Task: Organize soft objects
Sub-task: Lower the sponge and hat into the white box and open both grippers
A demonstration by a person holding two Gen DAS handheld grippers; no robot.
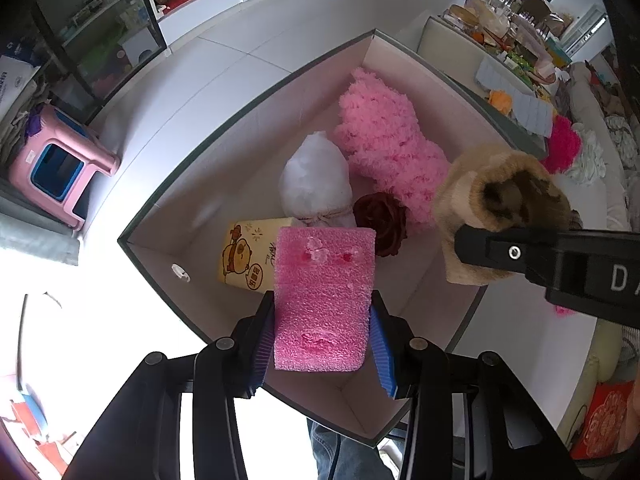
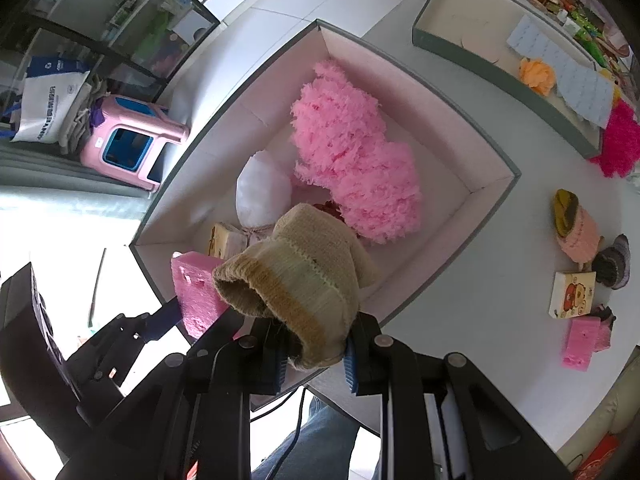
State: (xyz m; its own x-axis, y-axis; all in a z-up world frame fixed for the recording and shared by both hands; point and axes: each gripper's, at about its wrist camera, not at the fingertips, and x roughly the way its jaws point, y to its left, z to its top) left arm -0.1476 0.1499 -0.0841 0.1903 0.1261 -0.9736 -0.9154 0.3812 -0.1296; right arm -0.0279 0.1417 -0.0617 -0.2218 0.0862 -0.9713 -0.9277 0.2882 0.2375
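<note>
My left gripper [image 1: 323, 334] is shut on a pink foam sponge [image 1: 323, 300] and holds it above the near corner of an open box [image 1: 160, 216]. My right gripper [image 2: 314, 354] is shut on a tan knitted sock [image 2: 304, 280], also over the box; the sock also shows in the left wrist view [image 1: 496, 208]. Inside the box lie a fluffy pink item [image 1: 384, 140], a white bundle [image 1: 316, 180], a dark red rose [image 1: 380, 220] and a yellow tissue pack [image 1: 244, 258].
On the white table right of the box lie a pink and yellow knitted item [image 2: 574, 220], a dark knitted item [image 2: 612, 262], a tissue pack [image 2: 572, 294] and a pink sponge [image 2: 584, 342]. A second tray [image 2: 492, 68] stands behind. A pink stool [image 2: 128, 144] is on the floor.
</note>
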